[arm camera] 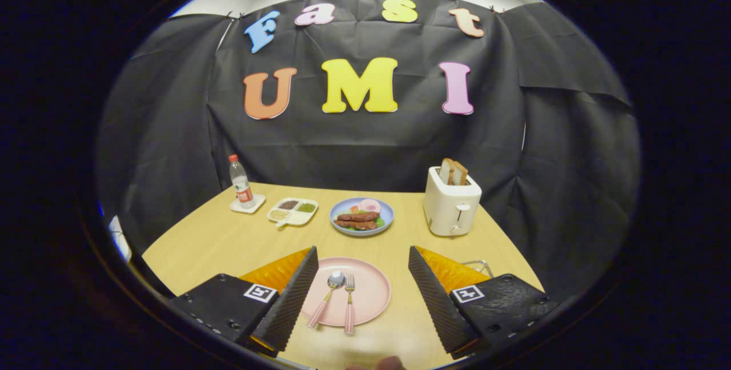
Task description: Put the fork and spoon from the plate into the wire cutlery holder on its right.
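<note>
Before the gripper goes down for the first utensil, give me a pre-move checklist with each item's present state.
1. Gripper open, jaws apart and holding nothing: ok.
2. Spoon and fork both on the pink plate, between the jaws: ok.
3. Utensils apart enough to take one alone: cannot tell; they lie side by side, close.
4. Handles overhang the plate's near rim, offering a grip: ok.
5. Wire cutlery holder located: cannot tell; just a wire loop peeks past the right finger.
6. Toaster and food plate well beyond the work area: ok.
</note>
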Motion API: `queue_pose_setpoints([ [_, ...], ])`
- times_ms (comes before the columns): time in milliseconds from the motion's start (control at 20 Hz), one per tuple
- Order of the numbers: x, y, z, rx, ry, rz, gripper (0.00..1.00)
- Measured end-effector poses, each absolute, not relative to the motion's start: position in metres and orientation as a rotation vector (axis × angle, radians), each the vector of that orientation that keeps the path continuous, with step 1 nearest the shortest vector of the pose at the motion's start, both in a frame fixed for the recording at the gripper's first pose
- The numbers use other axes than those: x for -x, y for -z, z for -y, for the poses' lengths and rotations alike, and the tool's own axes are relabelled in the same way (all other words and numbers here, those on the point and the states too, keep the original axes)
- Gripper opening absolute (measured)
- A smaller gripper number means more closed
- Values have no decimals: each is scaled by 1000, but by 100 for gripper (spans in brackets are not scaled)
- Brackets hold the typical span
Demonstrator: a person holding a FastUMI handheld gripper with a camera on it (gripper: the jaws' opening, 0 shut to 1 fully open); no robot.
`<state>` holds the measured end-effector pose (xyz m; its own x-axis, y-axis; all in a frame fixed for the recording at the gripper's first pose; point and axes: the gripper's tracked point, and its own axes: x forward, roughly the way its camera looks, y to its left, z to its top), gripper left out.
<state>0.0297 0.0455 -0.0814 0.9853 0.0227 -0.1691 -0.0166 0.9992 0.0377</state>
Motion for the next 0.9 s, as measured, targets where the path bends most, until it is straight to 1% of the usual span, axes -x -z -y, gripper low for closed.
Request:
queue_pose_setpoints([
  [550,-57,209,-69,22,-64,-409,96],
  [700,-67,228,-66,32,-51,-453,86],
  [750,-72,234,-67,31,-53,-466,77],
  [900,-79,247,-74,64,-71,-512,66],
])
